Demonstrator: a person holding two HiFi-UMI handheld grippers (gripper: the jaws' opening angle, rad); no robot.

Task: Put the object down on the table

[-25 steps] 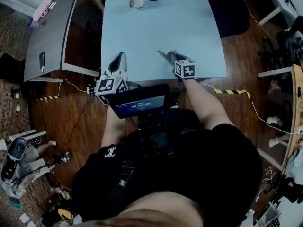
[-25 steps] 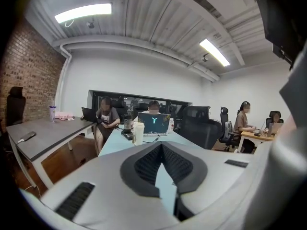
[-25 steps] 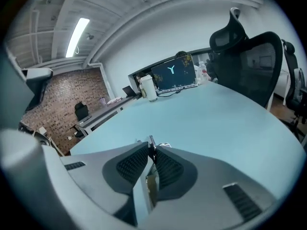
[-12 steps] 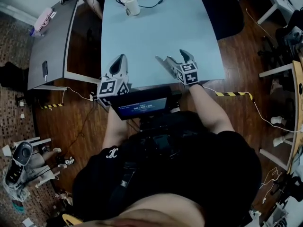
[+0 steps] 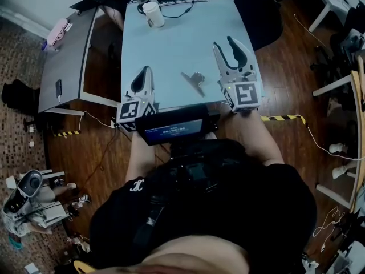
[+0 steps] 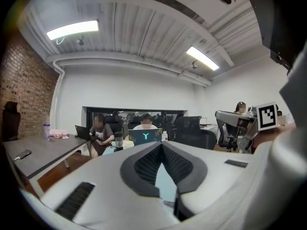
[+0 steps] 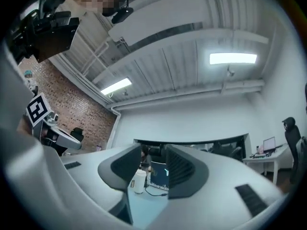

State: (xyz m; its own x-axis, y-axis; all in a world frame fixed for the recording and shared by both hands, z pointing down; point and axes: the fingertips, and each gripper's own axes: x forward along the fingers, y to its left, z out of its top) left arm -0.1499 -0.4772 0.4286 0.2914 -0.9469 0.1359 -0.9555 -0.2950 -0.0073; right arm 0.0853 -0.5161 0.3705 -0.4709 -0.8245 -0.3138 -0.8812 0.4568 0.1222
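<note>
The pale blue desk (image 5: 182, 39) is mostly bare at its near end. The right tongs (image 5: 224, 45) hover above it, jaws apart and closing on nothing, which suggests the release is done. The left tongs (image 5: 144, 73) are pressed together, empty and apparently idle. Between the 2 lies the small grey object (image 5: 195, 79), flat on the desk and touched by neither.

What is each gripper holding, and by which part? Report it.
Nothing is held. The left gripper is shut and empty; the right gripper is closing its jaws with nothing between them. The small metal object lies free on the table.
</note>
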